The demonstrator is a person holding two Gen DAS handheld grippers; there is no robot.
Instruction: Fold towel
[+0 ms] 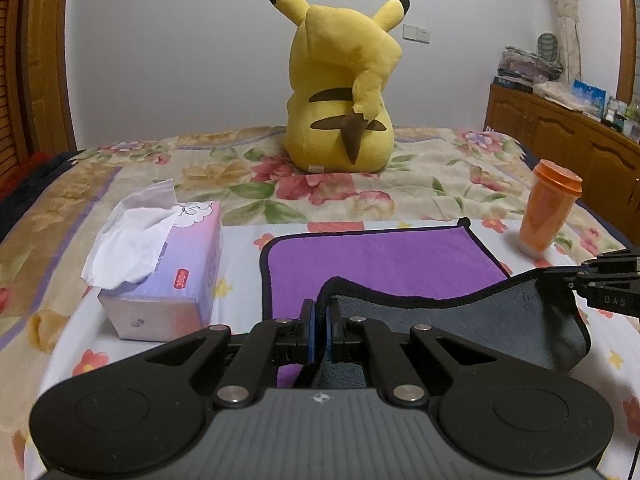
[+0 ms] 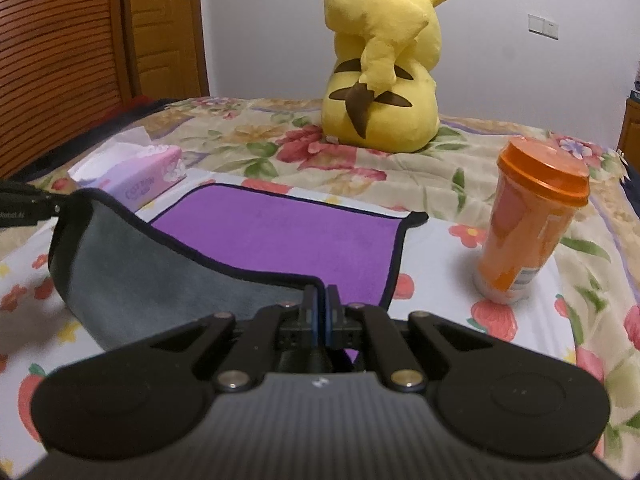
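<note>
A towel, purple on top (image 1: 380,260) and grey underneath, with a black hem, lies on the flowered bed. Its near edge is lifted and turned back, so the grey side (image 1: 460,316) faces me. My left gripper (image 1: 321,312) is shut on the near left corner of the towel. My right gripper (image 2: 321,300) is shut on the near right corner; it also shows at the right edge of the left wrist view (image 1: 576,280). In the right wrist view the purple side (image 2: 288,236) lies flat beyond the raised grey flap (image 2: 140,272).
A tissue box (image 1: 168,272) stands left of the towel, also in the right wrist view (image 2: 148,176). An orange lidded cup (image 1: 548,208) (image 2: 528,220) stands to the right. A yellow plush toy (image 1: 340,92) (image 2: 384,64) sits behind. A wooden cabinet (image 1: 560,136) lines the right wall.
</note>
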